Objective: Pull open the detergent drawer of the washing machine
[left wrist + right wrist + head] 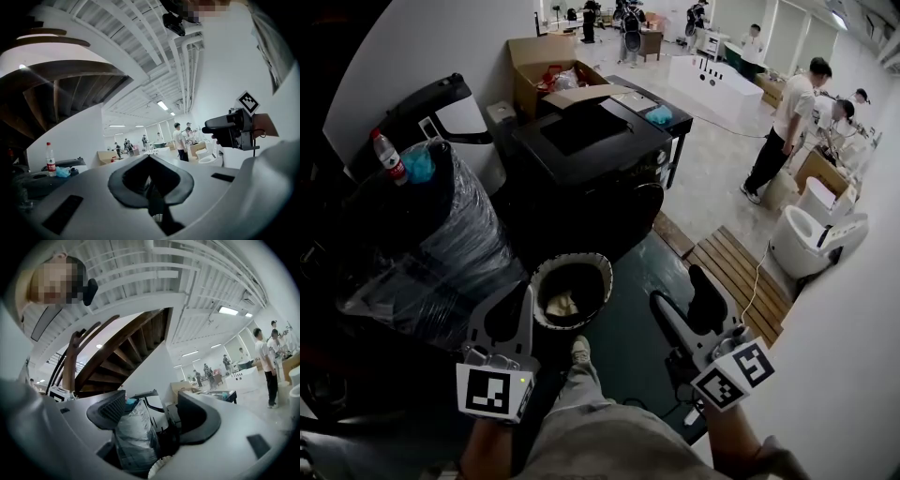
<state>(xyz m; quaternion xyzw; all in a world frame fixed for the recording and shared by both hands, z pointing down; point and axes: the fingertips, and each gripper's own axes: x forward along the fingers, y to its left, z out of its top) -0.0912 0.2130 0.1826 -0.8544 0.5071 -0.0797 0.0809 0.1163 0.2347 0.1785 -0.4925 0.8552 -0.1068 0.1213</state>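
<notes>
**Washing machine and nearby containers**

Round bin (581,259), lattice rim: crumpled pale waste inside. Cardboard box (530,52), open: mixed clutter. Washing machine (591,155), black, beyond the bin; detergent drawer indistinct on the dark front. Left gripper (514,300): jaws together, empty. Right gripper (682,292): jaws wide apart, empty.

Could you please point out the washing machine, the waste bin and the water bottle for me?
washing machine (581,131), head view, on its black top panel.
waste bin (572,259), head view, on its pale far rim.
water bottle (391,161), head view, on its red label.
</notes>
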